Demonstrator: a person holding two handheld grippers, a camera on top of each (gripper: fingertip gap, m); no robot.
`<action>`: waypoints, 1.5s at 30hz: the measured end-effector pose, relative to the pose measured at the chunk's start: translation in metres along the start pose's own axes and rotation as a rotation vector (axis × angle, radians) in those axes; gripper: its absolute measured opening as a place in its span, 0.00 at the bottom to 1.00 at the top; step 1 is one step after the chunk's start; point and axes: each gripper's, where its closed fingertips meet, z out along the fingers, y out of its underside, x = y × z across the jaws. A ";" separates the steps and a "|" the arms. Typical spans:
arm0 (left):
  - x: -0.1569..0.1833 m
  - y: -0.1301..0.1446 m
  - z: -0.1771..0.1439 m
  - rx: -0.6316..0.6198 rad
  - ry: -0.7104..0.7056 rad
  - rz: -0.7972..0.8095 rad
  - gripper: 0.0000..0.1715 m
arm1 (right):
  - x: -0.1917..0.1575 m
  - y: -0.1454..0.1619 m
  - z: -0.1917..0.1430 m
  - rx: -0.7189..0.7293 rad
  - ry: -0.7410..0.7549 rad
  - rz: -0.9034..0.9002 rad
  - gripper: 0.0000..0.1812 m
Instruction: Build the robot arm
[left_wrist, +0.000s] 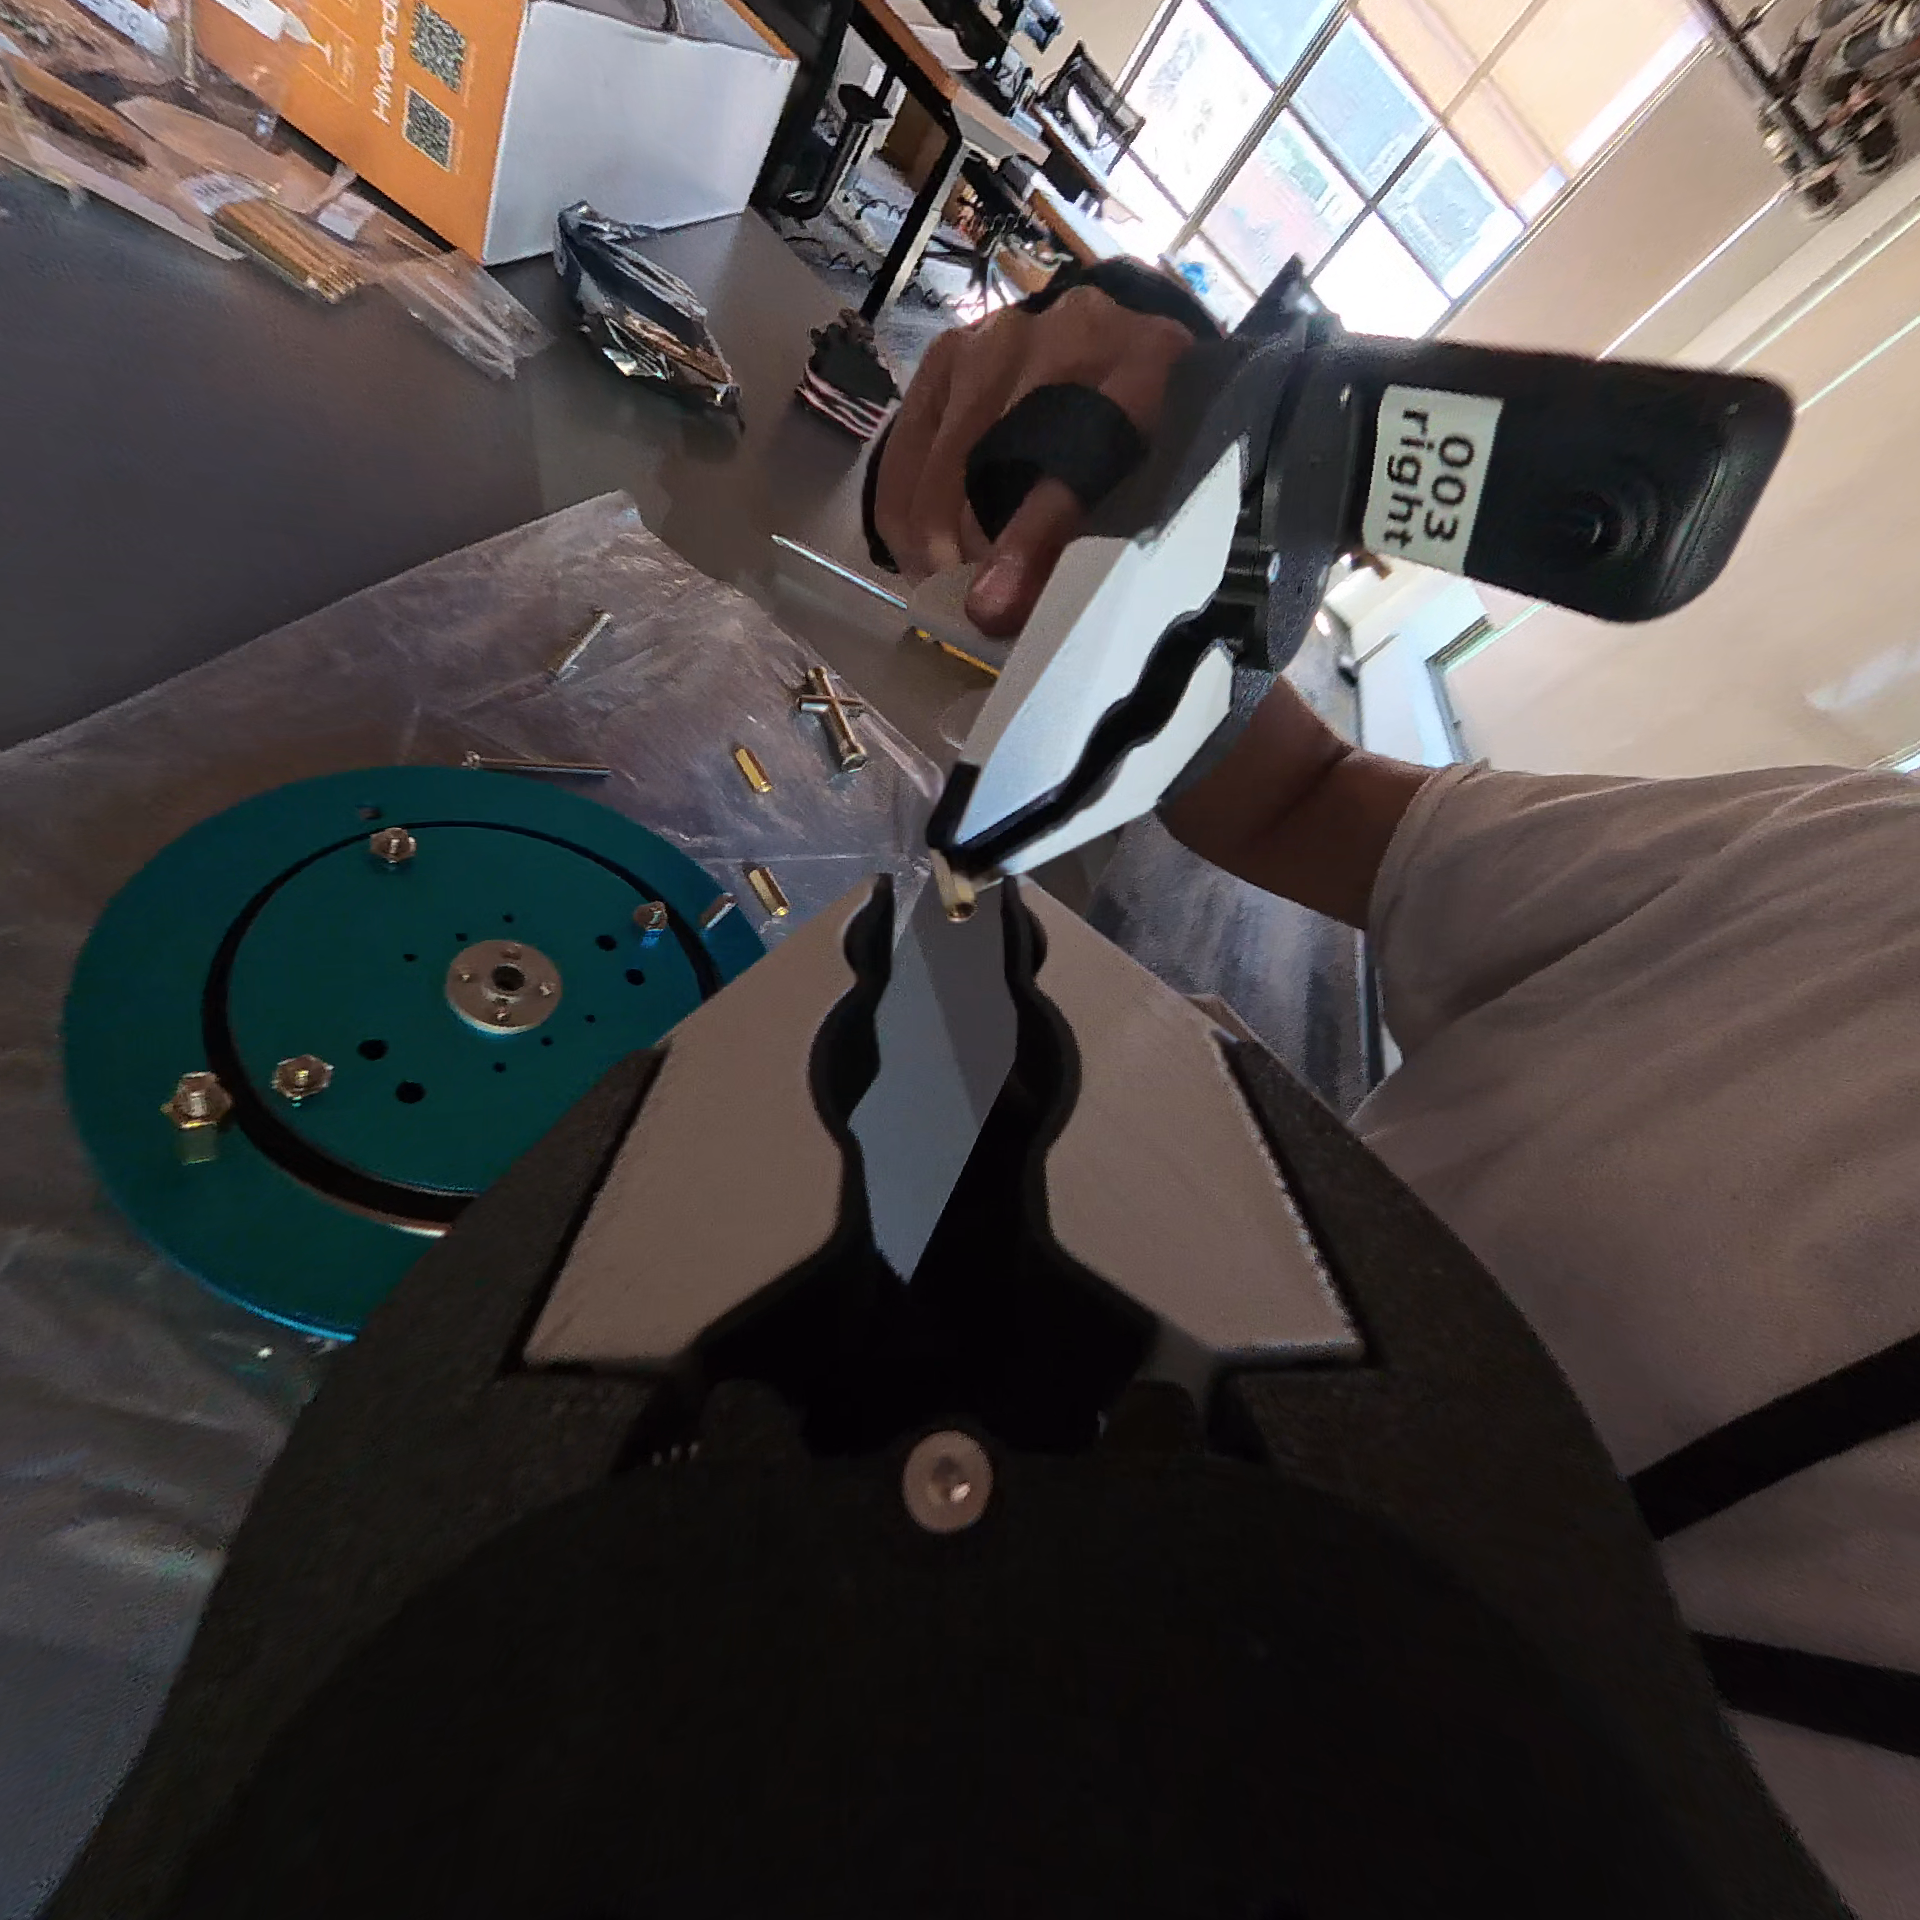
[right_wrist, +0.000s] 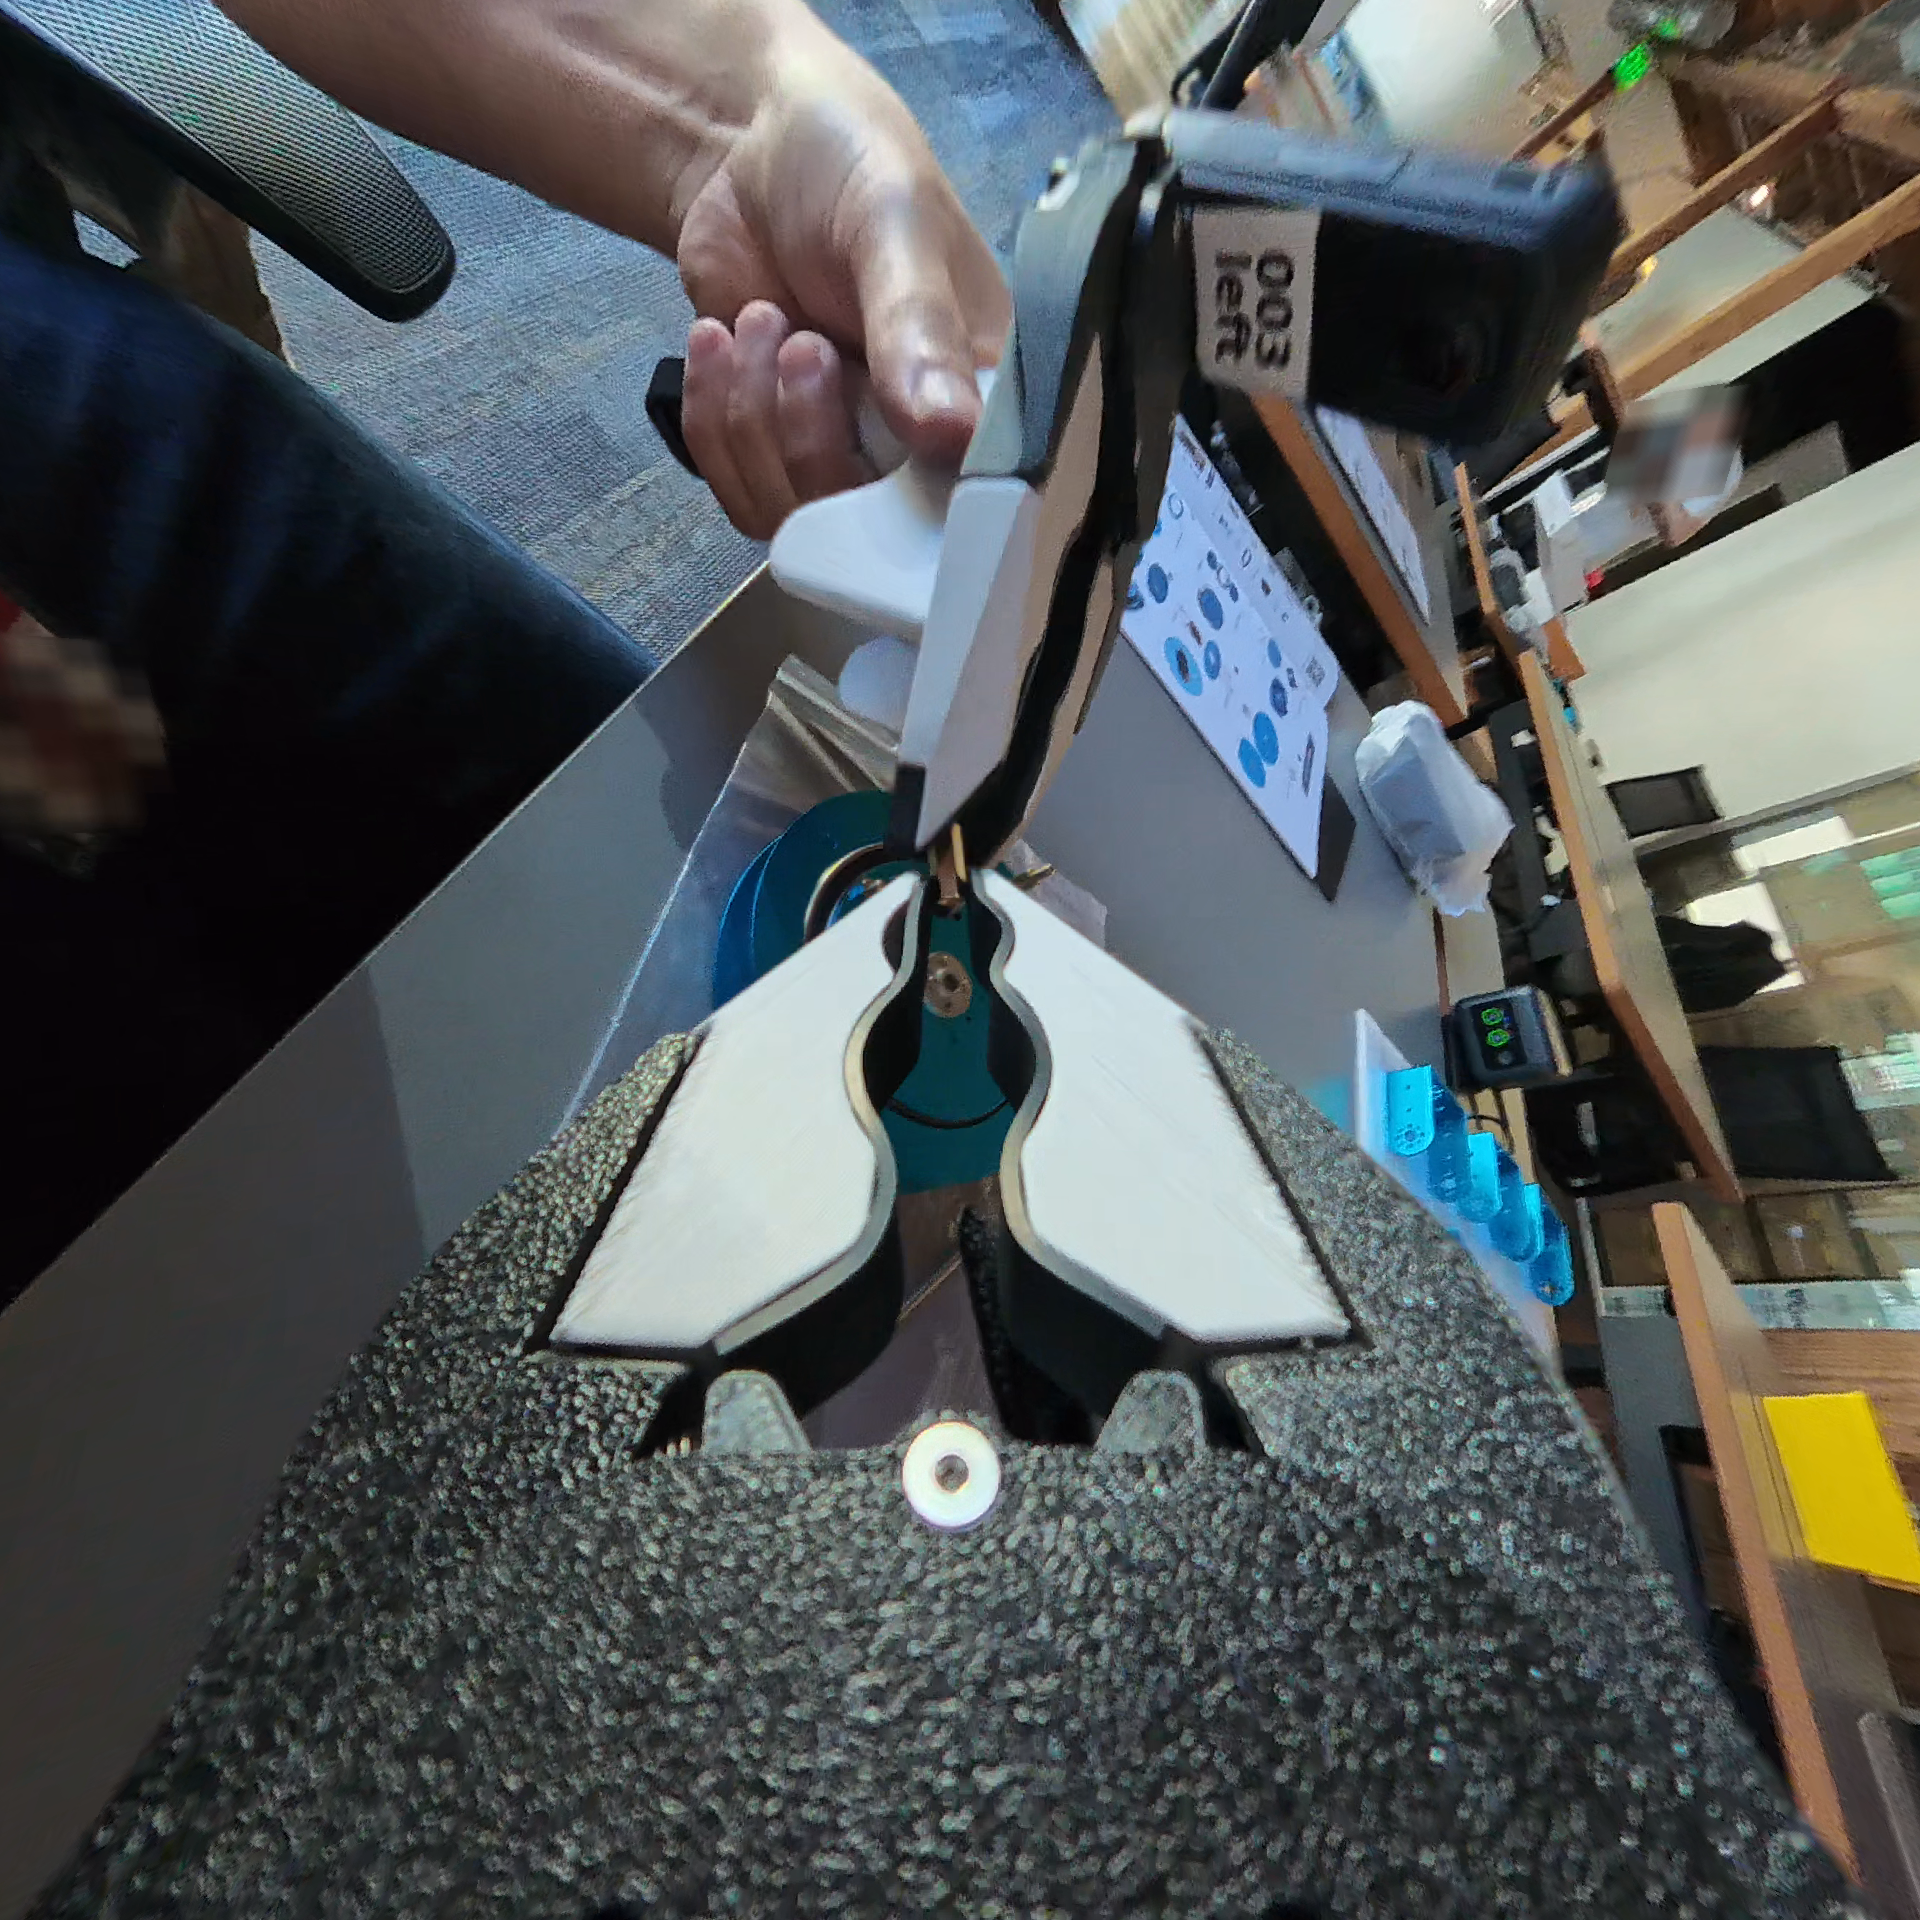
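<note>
A small brass standoff (left_wrist: 957, 898) is pinched at its upper end in my right gripper (left_wrist: 961, 857), which reaches down from the upper right in a person's hand. My left gripper (left_wrist: 951, 883) is slightly open, and its two tips flank the free end of the standoff without clamping it. In the right wrist view the standoff (right_wrist: 948, 885) sits between my right gripper's tips (right_wrist: 949, 879), and the left gripper (right_wrist: 961, 831) comes down from above to meet it. Both hover above a teal round disc (left_wrist: 343, 1049) that carries brass standoffs and nuts; it also shows in the right wrist view (right_wrist: 940, 1138).
The disc lies on a clear plastic sheet (left_wrist: 499, 623) with loose screws, brass standoffs and a small cross wrench (left_wrist: 831, 717). An orange and white box (left_wrist: 499, 114) and a foil bag (left_wrist: 644, 312) stand farther back. A printed sheet (right_wrist: 1236, 665), a wrapped packet (right_wrist: 1423, 800) and blue acrylic parts (right_wrist: 1475, 1174) lie beyond. Left tips and right tips are each some 20 cm from the small cross wrench (left_wrist: 831, 717).
</note>
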 end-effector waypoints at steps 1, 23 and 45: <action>0.002 0.000 0.000 0.006 0.033 -0.016 0.06 | 0.001 -0.002 0.000 0.006 0.018 -0.023 0.03; -0.015 -0.027 -0.018 0.204 -0.640 1.120 0.03 | 0.027 -0.005 0.002 0.335 -0.491 1.374 0.08; -0.027 -0.030 -0.009 0.167 -0.774 1.195 0.03 | 0.026 0.013 0.009 0.276 -0.422 1.365 0.04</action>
